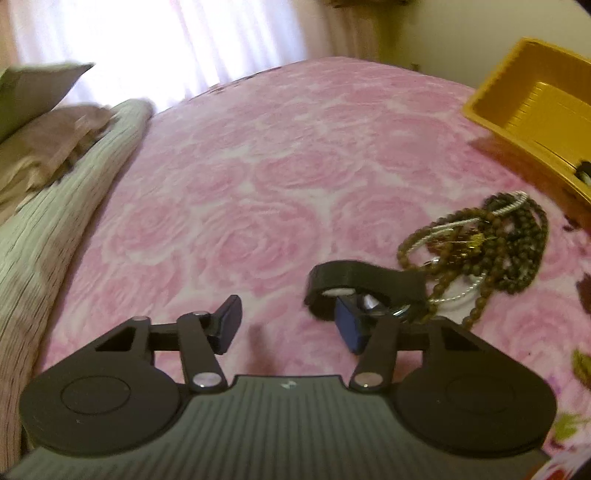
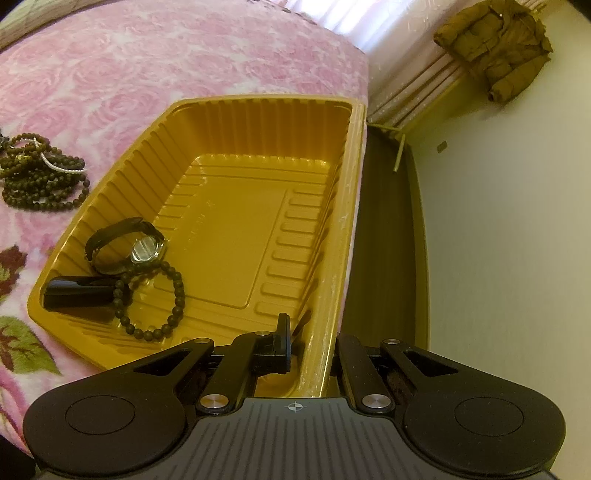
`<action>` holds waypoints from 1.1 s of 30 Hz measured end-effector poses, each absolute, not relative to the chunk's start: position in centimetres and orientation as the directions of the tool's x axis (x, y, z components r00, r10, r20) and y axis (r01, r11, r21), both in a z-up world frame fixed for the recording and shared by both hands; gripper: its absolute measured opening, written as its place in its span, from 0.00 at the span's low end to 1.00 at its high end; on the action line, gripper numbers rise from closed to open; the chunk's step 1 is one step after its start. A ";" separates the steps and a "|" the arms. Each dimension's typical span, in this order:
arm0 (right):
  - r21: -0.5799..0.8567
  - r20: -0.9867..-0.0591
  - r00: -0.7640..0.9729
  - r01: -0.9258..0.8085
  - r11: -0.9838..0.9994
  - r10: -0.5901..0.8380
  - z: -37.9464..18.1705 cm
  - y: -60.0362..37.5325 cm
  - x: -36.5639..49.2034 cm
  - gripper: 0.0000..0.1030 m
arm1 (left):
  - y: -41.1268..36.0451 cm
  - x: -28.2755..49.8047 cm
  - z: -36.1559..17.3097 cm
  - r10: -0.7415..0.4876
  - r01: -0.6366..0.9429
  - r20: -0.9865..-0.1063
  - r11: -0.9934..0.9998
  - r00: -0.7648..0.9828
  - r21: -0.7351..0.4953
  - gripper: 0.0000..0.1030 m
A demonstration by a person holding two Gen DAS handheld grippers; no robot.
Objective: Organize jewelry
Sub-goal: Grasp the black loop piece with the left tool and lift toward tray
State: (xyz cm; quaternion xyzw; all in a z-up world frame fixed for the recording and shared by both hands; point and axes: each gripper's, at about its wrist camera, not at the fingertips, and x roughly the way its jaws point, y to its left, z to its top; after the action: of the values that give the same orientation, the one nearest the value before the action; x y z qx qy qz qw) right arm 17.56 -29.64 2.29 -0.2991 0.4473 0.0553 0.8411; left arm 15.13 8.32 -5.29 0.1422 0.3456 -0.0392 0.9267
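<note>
a: pink rose-patterned bedspread (image 1: 280,177), covering the whole bed; pale curtained window (image 1: 155,33) behind it; ribbed cream blanket roll (image 1: 55,229) along one edge. what else do you list?

b: one mustard-yellow ribbed plastic tray (image 2: 332,229), sitting on the bedspread at the bed's edge. inside it, at one end: a black-strapped wristwatch with a round glass face (image 2: 142,249), a bracelet of dark brown round beads (image 2: 162,295) touching the watch, and a small black glossy cylinder (image 2: 79,291) lying on its side against the bracelet.

a: and outside the tray?

b: one tangled heap of dark brown beaded necklaces with a silver-white cord through it (image 1: 487,240), on the bedspread, near the tray but apart from it. just beside the heap, a black loop strap (image 1: 354,280), curled; it lies right at the right finger of the left gripper (image 1: 291,325). some small metal rings show behind that finger, too blurred to name.

a: state of the left gripper?

b: jaws parted about halfway, blue pads showing, nothing but bedspread between them. whether the right pad touches the strap, i cannot tell.

a: and the right gripper (image 2: 314,343)?

b: clamped on the tray's near wall, one finger inside the tray, the other outside.

a: anything in the background?

b: an olive-brown padded jacket (image 2: 495,48) beyond the bed.
</note>
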 end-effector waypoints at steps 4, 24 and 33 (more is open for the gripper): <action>-0.454 -0.786 0.593 -0.360 0.815 -0.175 2.3 -29.7 17.6 0.05 | 7.4 15.5 -5.6 -0.011 0.243 -0.640 0.930 0.768 0.276 0.27; -0.459 -0.780 0.600 -0.356 0.814 -0.177 2.4 -29.6 17.4 0.05 | 8.9 12.3 -1.9 0.020 0.135 -0.662 0.974 0.749 0.182 0.05; -0.459 -0.780 0.601 -0.357 0.814 -0.176 2.4 -29.6 17.4 0.05 | 6.5 11.8 0.2 -0.040 0.190 -0.642 0.968 0.766 0.166 0.05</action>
State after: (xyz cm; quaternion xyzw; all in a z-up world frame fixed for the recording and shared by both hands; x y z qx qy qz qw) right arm 17.38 -29.59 2.38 -0.3005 0.4434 0.0534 0.8427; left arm 11.79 6.52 0.20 0.1111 0.3368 -0.0615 0.9330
